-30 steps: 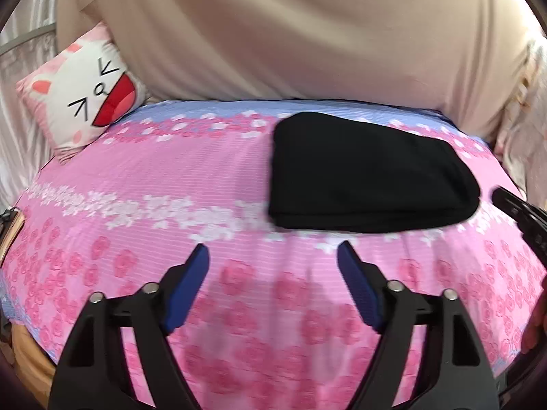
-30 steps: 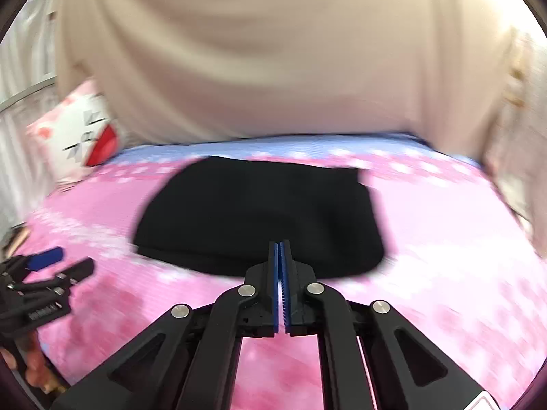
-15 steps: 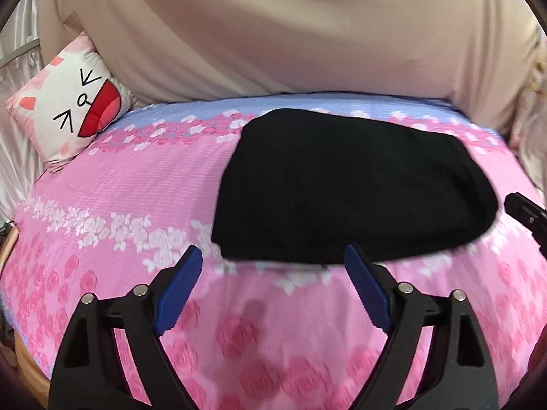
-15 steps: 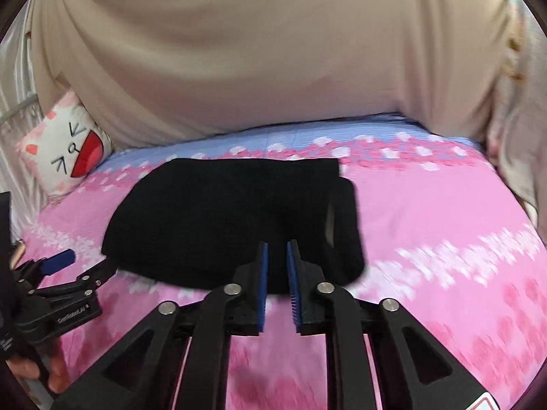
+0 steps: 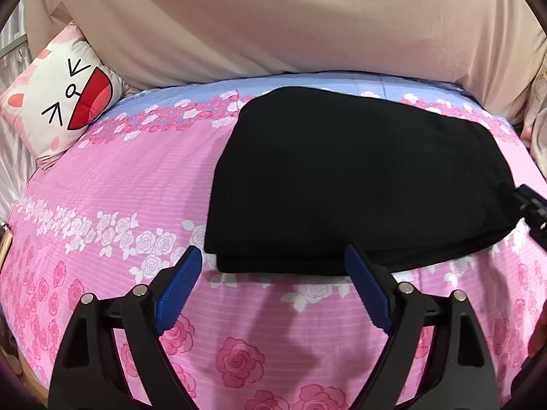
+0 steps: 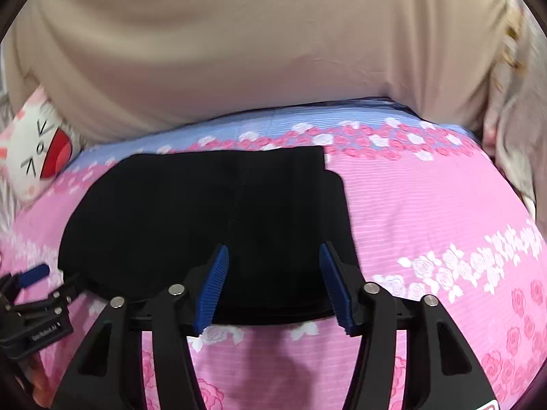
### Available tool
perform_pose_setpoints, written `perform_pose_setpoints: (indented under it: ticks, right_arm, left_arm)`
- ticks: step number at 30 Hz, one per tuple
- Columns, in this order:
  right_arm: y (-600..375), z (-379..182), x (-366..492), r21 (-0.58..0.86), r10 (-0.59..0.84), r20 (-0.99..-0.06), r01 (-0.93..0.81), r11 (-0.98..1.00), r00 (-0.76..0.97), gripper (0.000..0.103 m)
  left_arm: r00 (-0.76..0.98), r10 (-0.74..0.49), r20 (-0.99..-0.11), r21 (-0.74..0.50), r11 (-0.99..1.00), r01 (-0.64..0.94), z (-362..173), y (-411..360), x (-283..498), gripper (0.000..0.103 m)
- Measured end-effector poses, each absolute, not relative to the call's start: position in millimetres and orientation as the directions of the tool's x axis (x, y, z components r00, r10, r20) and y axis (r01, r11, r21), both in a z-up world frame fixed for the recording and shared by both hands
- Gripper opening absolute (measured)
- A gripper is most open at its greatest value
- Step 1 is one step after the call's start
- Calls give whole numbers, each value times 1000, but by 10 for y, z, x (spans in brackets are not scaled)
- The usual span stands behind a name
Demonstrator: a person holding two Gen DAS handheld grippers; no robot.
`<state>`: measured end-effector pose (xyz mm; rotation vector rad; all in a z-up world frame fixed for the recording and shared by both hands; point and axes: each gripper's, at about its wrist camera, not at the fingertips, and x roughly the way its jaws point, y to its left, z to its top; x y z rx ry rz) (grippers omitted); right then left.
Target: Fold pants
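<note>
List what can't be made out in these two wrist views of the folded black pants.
- Left wrist view: pants' right end, behind the right tongs, themselves cut off by the frame edge.
- Right wrist view: pants' near edge, behind the right tongs; cat pillow blurred.
- Both views: layer count, black on black.

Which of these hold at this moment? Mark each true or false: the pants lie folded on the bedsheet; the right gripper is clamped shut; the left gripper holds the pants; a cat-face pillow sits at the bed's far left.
1. The black pants lie folded on the pink floral bedsheet. True.
2. The right gripper is clamped shut. False: its jaws stand apart, having just been opening, nothing pressed between them.
3. The left gripper holds the pants. False: open, empty.
4. A cat-face pillow sits far left. True.
</note>
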<state>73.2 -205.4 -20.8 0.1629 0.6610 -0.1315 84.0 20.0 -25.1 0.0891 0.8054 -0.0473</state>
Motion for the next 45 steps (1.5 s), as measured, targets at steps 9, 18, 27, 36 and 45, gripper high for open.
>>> perform_pose_setpoints:
  ticks: [9,18,27,36,45]
  right_arm:
    - [-2129,-347,848,141,-23,-639,146,979,769,15]
    - [-2366,-482,846,129,-41,-656,166,978,754,28]
    - [-2061,61,-129,51,-166,-510,223,974,844,52]
    - [-1853,-75,-695,88,-180,-497,256,963,849,60]
    - [-1595,-145,-828,58,-181,-501,241,969,846,60]
  left_arm:
    - [680,-6,-733,58,996,72,-313,183,900,84]
    - [669,-2,-744,67,995,77,-394,126,942,86]
    - [707,-17,-707,44,997,68,-138,111,499,93]
    - [746,-19,-666,47,997,68,9,172,-72,98]
    - [728,-24,-685,48,996,79,-43,268,-292,98]
